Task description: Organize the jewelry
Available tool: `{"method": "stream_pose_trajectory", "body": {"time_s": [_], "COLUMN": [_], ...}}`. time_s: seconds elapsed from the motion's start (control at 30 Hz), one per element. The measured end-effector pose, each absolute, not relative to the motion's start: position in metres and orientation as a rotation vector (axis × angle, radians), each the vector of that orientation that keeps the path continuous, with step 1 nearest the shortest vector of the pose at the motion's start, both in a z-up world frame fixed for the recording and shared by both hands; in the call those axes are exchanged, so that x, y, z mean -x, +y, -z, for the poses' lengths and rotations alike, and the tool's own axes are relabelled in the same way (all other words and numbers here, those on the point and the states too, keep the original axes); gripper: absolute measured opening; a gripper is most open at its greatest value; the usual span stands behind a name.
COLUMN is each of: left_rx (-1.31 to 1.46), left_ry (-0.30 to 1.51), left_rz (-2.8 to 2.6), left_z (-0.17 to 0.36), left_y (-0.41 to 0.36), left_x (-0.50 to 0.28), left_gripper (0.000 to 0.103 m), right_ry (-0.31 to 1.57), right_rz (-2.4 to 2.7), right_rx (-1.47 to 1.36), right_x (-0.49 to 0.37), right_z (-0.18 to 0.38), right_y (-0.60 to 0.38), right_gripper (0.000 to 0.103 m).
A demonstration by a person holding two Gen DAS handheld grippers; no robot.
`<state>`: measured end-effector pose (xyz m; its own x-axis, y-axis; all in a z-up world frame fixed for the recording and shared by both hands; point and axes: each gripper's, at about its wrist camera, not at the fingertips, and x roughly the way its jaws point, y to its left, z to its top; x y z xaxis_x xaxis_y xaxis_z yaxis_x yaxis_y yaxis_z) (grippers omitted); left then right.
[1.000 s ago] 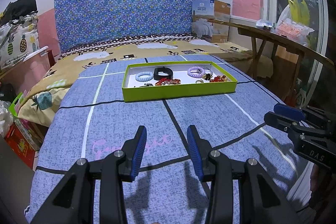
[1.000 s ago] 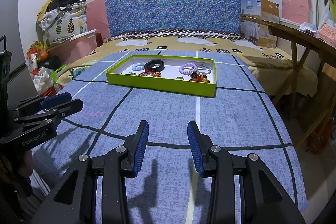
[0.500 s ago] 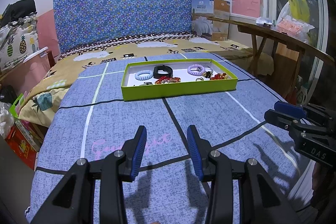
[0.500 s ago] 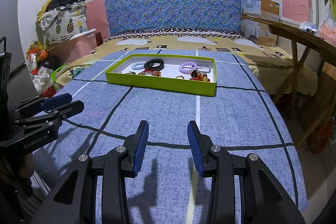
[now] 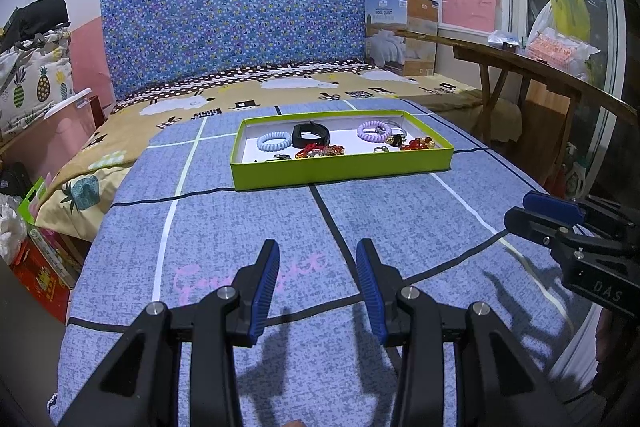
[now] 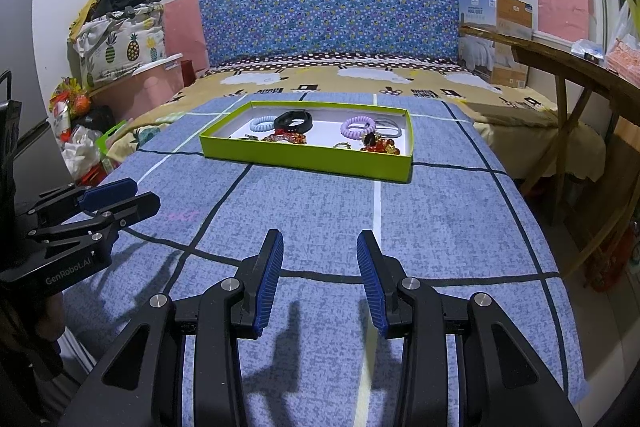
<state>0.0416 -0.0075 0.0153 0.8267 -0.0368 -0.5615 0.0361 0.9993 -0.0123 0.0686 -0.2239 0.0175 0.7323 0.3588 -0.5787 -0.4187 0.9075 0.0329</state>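
White letters "DAS" stand on the black body of the right gripper [image 5: 552, 213], at the right edge of the left wrist view. "GenRobot.AI" is printed in white on the black body of the left gripper [image 6: 120, 197], at the left of the right wrist view. The far cardboard box with a bedding photo [image 5: 400, 35] seems to read "WOOL QUILT"; its smaller print is illegible. Pink script on the blue bedspread [image 5: 248, 271] cannot be read.

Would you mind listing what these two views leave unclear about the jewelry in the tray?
- Left wrist view: small pieces behind the green tray front wall, partly hidden and too small to identify.
- Right wrist view: the item beside the red beads is too small to name.
- Both views: whether the pieces are tangled.
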Motion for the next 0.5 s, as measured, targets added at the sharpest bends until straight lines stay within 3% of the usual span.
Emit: {"method": "stream_pose_trajectory", "body": {"time_s": [0.5], "left_rx": [-0.014], "left_ry": [0.597], "left_rz": [0.024], "left_z": [-0.0145], "left_y": [-0.0060], "left_x": [-0.0393], "left_gripper": [0.042], "right_ry": [0.619], "right_rz": [-0.427], "right_rx": [0.103], "right_x": [-0.0691], "right_z": [-0.0165], "right_y": [-0.2252], "right_gripper": [0.039]}}
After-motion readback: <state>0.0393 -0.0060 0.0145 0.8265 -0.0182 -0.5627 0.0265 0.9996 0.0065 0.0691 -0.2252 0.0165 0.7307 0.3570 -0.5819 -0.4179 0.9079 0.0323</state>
